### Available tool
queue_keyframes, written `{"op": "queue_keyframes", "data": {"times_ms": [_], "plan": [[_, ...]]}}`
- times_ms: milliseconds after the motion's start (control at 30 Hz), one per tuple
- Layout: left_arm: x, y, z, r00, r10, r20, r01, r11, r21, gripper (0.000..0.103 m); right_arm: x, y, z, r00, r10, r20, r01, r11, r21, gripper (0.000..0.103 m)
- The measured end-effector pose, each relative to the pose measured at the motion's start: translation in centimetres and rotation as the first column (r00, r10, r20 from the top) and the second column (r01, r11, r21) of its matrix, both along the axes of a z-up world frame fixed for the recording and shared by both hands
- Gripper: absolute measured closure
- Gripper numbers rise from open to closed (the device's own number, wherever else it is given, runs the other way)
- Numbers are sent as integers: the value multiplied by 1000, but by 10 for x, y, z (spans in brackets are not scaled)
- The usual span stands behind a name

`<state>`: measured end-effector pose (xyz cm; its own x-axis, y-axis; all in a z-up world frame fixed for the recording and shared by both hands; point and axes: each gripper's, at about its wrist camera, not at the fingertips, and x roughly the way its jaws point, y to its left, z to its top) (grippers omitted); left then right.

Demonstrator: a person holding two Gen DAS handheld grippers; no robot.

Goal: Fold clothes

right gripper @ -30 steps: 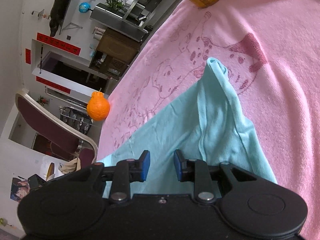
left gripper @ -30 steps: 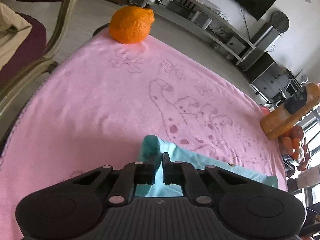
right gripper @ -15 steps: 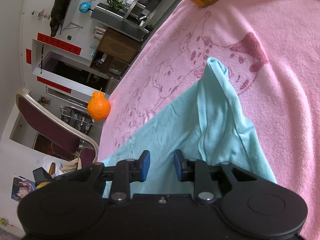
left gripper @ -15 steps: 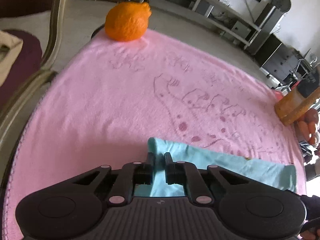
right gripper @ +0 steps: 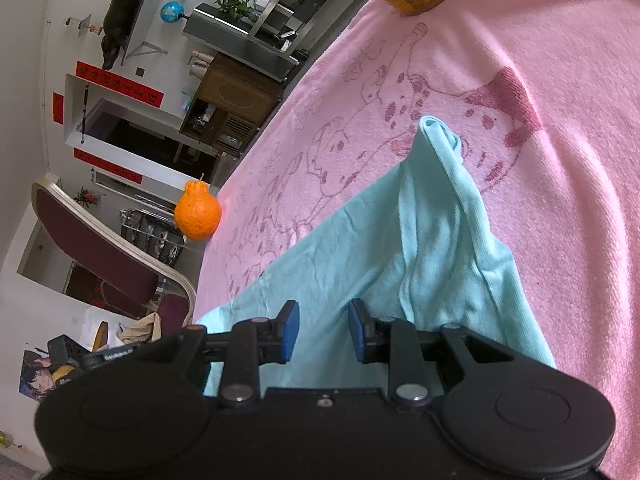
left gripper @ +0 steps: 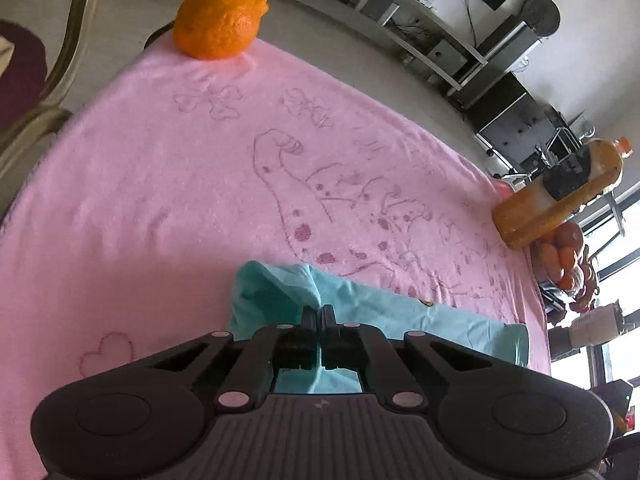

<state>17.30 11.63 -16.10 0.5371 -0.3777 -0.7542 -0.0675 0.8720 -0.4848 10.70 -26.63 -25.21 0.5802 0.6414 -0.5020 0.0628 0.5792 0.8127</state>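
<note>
Your pink blanket (left gripper: pixel 160 184) with its dinosaur drawing covers the whole work surface. On it lies the light blue garment (right gripper: pixel 400 240), spread from 6 o'clock toward 1 o'clock in the right wrist view, its far end bunched into a raised peak. Your left gripper (left gripper: pixel 319 314) is clenched on a lifted fold of that garment. Your right gripper (right gripper: pixel 319 330) hovers over the cloth with its jaws apart, grasping nothing. An orange fruit (left gripper: pixel 220 20) sits at the blanket's 11 o'clock edge, an orange bottle (left gripper: pixel 556 196) at 2 o'clock.
</note>
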Motion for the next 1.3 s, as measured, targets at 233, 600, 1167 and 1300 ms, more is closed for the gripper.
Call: {"op": "queue_keyframes", "data": {"times_ms": [233, 600, 1167, 1300], "plan": [[9, 7, -15, 999, 24, -46, -24, 1000, -6, 79, 0, 0, 0, 1000, -1, 0, 1, 1000, 3, 76], [29, 20, -39, 999, 14, -30, -20, 976, -215, 79, 0, -1, -1, 1000, -1, 0, 1, 1000, 16, 76], [14, 71, -54, 950, 297, -100, -312, 867, -388, 99, 3, -13, -15, 996, -45, -75, 50, 996, 69, 102], [8, 83, -48, 941, 325, -95, -336, 863, -378, 97, 3, -12, -15, 996, -44, -77, 49, 997, 66, 102]]}}
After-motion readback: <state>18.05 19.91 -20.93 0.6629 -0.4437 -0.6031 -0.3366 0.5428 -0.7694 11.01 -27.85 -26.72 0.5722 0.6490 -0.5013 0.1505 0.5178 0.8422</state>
